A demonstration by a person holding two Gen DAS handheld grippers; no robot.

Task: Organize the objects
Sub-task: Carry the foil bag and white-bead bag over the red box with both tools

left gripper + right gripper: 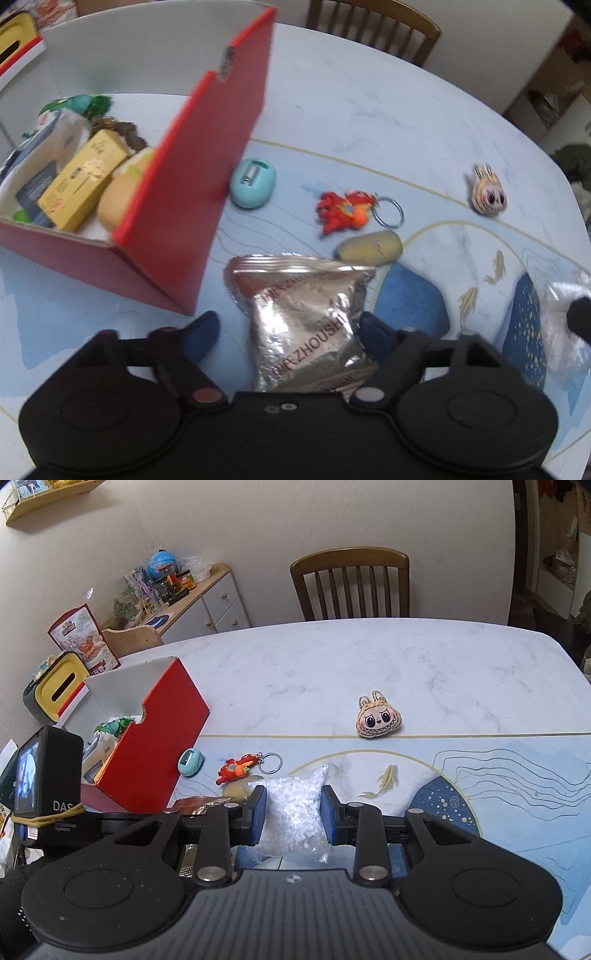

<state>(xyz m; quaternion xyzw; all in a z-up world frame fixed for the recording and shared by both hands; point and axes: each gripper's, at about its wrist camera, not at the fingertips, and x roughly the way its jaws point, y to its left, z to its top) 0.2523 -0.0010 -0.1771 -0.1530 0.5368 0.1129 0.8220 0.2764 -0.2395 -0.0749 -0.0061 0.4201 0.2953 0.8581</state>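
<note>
Nearest: left gripper (pixel 286 326) spread wide around silver snack pouch (pixel 306 314), blue fingers (pixel 201 334) flanking without touching. Right gripper (pixel 293 806) narrowed around clear bag of white beads (pixel 295 808); pad contact impossible to confirm. Beyond, at 12 o'clock of the pouch: tan capsule toy (pixel 369 247), red dragon keychain (pixel 345 212), teal oval case (pixel 253 182) beside red box (pixel 177 206) at 10 o'clock. Farther, at 1 o'clock, plush monster face (pixel 376 718) on marble table (pixel 314 664).

I see red box (pixel 192 206) wall standing high at left, blocking side entry. Teal sharpener (pixel 253 182), red keychain (pixel 345 214), tan piece (pixel 369 248) crowd middle counter (pixel 332 657). Far counter behind plush face (pixel 377 718) open for passing.
</note>
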